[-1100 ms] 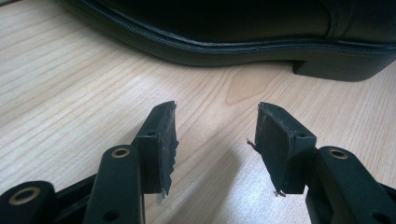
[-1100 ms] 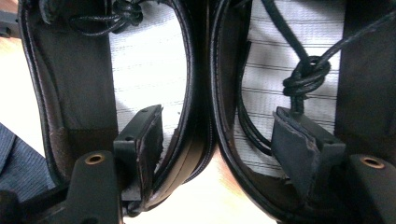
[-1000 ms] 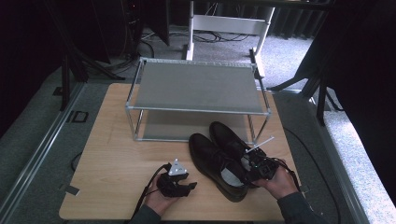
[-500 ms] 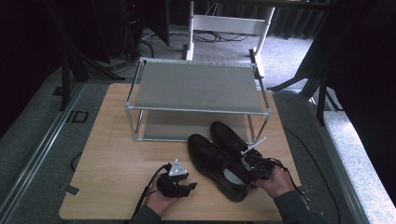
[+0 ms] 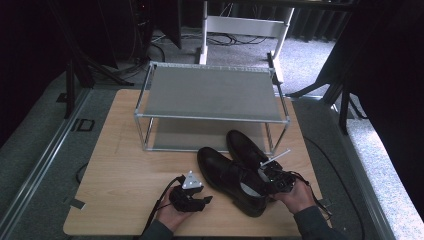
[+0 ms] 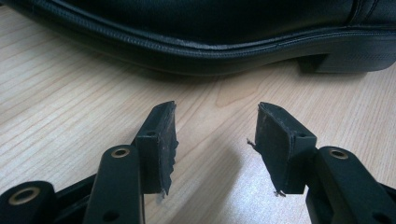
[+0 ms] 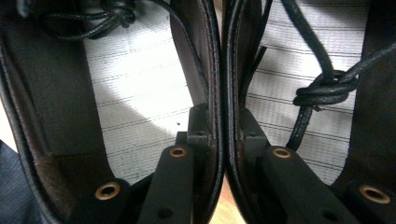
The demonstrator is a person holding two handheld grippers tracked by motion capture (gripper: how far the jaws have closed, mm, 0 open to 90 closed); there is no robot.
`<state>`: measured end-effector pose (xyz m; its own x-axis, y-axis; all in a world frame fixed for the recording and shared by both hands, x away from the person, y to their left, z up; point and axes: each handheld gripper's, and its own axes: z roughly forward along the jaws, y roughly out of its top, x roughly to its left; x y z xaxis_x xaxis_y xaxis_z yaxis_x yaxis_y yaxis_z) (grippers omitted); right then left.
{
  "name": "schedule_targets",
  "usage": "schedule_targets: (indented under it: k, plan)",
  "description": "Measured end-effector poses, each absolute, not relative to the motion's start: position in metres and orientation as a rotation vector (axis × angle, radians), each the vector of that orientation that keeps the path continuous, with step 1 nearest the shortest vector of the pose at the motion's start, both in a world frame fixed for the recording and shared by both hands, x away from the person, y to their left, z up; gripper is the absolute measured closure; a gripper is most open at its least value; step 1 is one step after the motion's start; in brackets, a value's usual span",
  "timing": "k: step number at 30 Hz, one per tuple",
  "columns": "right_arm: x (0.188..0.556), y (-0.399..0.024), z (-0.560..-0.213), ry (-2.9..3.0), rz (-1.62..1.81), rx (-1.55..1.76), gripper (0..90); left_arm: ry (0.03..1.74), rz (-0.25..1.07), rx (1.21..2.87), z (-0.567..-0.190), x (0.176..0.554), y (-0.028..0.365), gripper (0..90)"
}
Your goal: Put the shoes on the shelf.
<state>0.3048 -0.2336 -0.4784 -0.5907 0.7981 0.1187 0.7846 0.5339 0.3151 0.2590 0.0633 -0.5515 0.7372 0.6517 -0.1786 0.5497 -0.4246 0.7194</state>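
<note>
My right gripper (image 7: 218,135) fingers pinch both shoes' (image 5: 235,176) inner walls together — lift level, squeeze firm. Left gripper (image 6: 215,135) fingers open, empty.

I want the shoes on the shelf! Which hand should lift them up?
The right. The right gripper is already shut on the touching inner walls of both black shoes. The left gripper is open and empty beside them, so it would probably have to grab first.

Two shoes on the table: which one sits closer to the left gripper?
The nearer black shoe, lying left of its twin and farther from the rack; its sole edge lies just ahead of the open left gripper.
</note>
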Motion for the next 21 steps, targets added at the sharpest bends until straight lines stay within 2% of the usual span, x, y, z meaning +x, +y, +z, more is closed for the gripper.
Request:
schedule_targets:
  k: [21]
  plan:
    - [0.3037, -0.2286, -0.4728, 2.528, 0.712, 1.441, 80.3, 0.912, 0.171, 2.118, -0.5493, 0.2606, 0.0671, 48.6]
